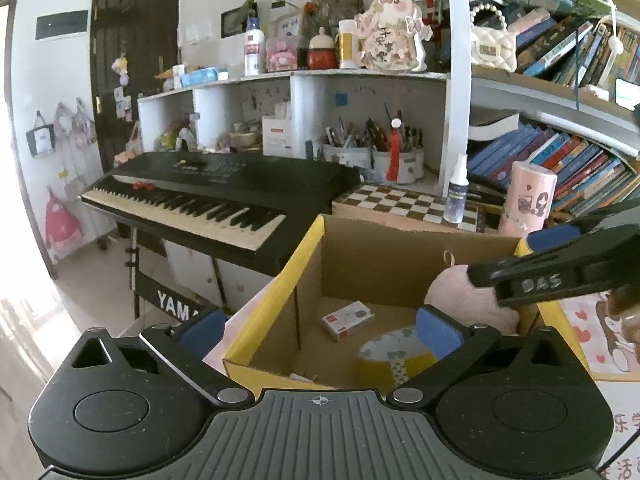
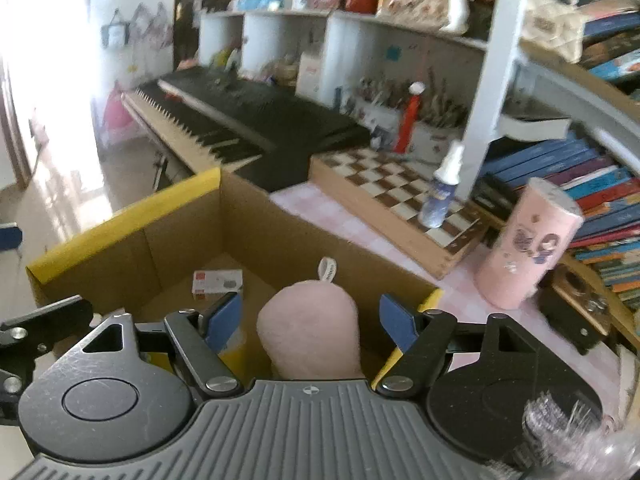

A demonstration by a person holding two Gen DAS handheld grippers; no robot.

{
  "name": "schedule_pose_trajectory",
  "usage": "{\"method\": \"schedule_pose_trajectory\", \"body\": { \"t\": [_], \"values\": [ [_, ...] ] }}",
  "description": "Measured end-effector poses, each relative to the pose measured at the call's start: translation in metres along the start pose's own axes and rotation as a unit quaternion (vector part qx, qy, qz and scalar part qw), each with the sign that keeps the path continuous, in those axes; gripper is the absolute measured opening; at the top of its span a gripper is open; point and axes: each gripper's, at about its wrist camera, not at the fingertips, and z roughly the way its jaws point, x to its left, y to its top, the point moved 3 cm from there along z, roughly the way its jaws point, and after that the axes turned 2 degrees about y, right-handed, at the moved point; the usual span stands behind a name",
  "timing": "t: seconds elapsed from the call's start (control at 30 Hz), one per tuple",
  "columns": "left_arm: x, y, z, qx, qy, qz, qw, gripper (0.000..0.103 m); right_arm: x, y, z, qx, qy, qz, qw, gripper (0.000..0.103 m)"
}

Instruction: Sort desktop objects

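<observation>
Right wrist view: pink plush (image 2: 310,328) sits in the cardboard box (image 2: 124,224), released.

Plush stands betw. the right gripper (image 2: 310,320) pads w/o touching them, jaws about half open; small red-white carton (image 2: 218,282) at 10 o'clock of it, a yellow round tin (image 1: 394,354) beside. Left gripper (image 1: 318,330) is wide open, nothing in it, over the box. I judge the drop step is finishing; next move needs pulling both out and choosing a desk item, e.g. pink canister (image 2: 528,244) at 2 o'clock or spray bottle (image 2: 442,192).
</observation>
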Motion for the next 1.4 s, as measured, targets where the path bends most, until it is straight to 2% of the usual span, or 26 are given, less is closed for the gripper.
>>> {"method": "schedule_pose_trajectory", "body": {
  "t": [0.3, 0.53, 1.07, 1.17, 1.4],
  "values": [
    [-0.002, -0.008, -0.021, -0.011, -0.023, 0.008, 0.9996, 0.103, -0.008, -0.016, -0.06, -0.049, -0.052, 0.068, 0.995, 0.078],
    [-0.003, -0.024, -0.036, -0.004, -0.038, 0.017, 0.9991, 0.103, -0.008, -0.048, -0.099, -0.066, -0.108, 0.104, 0.986, 0.081],
    [-0.012, -0.061, -0.085, 0.005, -0.083, 0.053, 0.9951, 0.103, 0.022, -0.139, -0.17, -0.056, -0.187, 0.203, 0.959, 0.086],
    [-0.018, -0.07, -0.093, 0.004, -0.082, 0.071, 0.9941, 0.103, 0.032, -0.157, -0.181, -0.052, -0.203, 0.215, 0.954, 0.087],
    [-0.037, -0.087, -0.117, -0.016, -0.107, 0.116, 0.9873, 0.103, 0.051, -0.196, -0.211, -0.047, -0.238, 0.246, 0.938, 0.093]
  ]
}}
